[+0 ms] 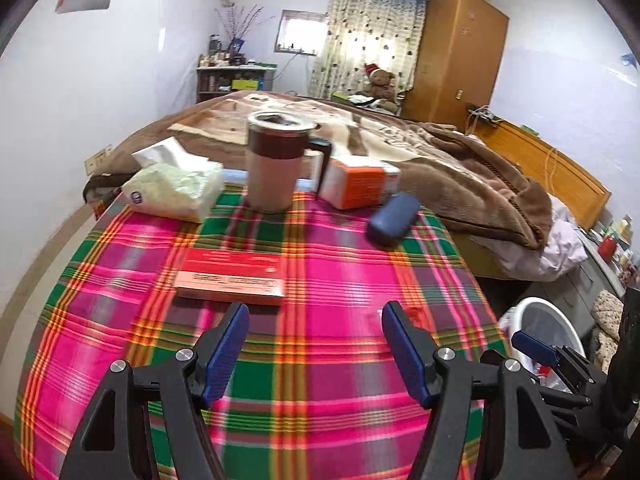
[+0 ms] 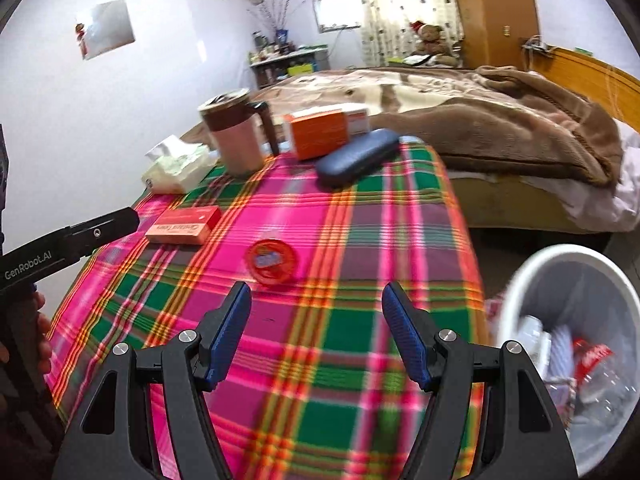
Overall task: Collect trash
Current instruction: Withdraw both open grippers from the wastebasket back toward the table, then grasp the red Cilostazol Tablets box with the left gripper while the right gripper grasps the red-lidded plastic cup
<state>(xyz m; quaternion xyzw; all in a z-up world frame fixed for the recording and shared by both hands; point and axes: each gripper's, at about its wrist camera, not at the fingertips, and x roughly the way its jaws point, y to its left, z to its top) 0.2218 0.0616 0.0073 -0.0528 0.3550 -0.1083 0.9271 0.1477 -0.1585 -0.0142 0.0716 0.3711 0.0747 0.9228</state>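
Note:
A round red lid (image 2: 272,261) lies on the plaid tablecloth (image 2: 340,216), just beyond my right gripper (image 2: 316,294), which is open and holds nothing. A flat red box (image 1: 232,280) lies just ahead of the left fingertip of my left gripper (image 1: 315,312), also open and empty. The same red box (image 2: 184,224) shows left of the lid in the right wrist view. A white trash bin (image 2: 576,320) stands on the floor right of the table, with wrappers and clear plastic inside.
At the table's far edge stand a tissue pack (image 1: 176,184), a lidded mug (image 1: 274,164), an orange box (image 1: 360,184) and a blue case (image 1: 392,218). A bed with a brown blanket (image 1: 460,168) lies behind. The bin (image 1: 548,320) sits past the table's right edge.

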